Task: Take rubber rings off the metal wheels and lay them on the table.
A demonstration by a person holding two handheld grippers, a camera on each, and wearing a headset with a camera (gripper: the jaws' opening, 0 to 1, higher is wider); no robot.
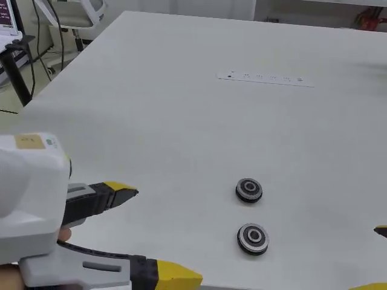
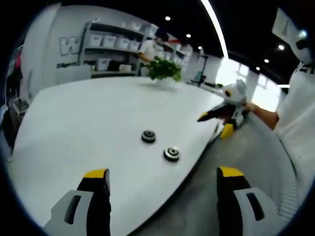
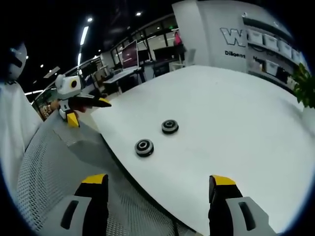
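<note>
Left gripper (image 2: 163,173) and right gripper (image 3: 158,179) both spread wide, empty, off the table (image 1: 181,121) edge. Near wheel (image 1: 253,238) and far wheel (image 1: 249,190) lie flat, rubber rings (image 1: 253,251) on. Risk: an unbraced tug drags a wheel overboard.

Far side: I see a long white plastic power strip (image 1: 266,78) lying flat.
Back edge: leafy green potted plant (image 2: 164,69).
Wall: shelves of white bins (image 2: 110,42).

place: open-plan office | shelves of white bins (image 2: 113,42) | desk monitor (image 3: 129,53) | ceiling spotlights (image 2: 168,18)
</note>
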